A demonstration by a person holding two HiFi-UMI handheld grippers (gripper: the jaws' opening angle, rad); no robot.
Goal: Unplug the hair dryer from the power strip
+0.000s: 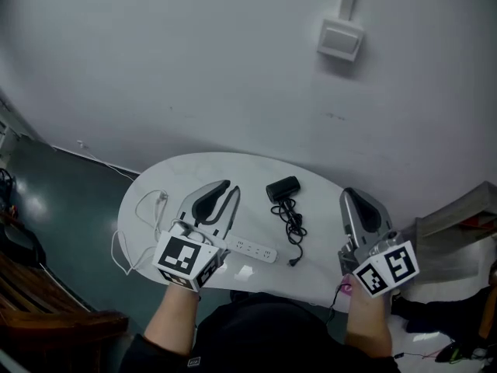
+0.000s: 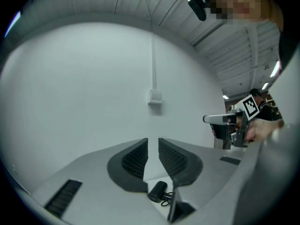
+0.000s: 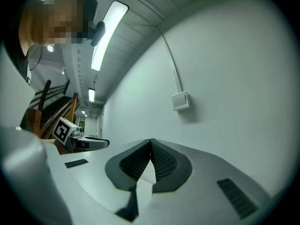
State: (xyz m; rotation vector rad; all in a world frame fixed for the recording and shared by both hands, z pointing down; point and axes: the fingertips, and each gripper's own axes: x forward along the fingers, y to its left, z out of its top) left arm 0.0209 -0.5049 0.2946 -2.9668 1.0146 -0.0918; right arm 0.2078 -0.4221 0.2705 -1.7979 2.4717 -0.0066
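Black hair dryer (image 1: 283, 189), probably light, limp cord (image 1: 291, 222), stiff plug (image 1: 293, 261) off power strip (image 1: 252, 249) the likeliest handhold; left gripper (image 2: 153, 142) ajar, right gripper (image 3: 150, 142) closed, both empty

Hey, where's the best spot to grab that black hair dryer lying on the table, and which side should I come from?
Probably take the hair dryer across its body, coming from above. It lies flat on the white table, long side across the head view, so jaws should fit over its narrow width. Its cord trails toward you; avoid that edge.
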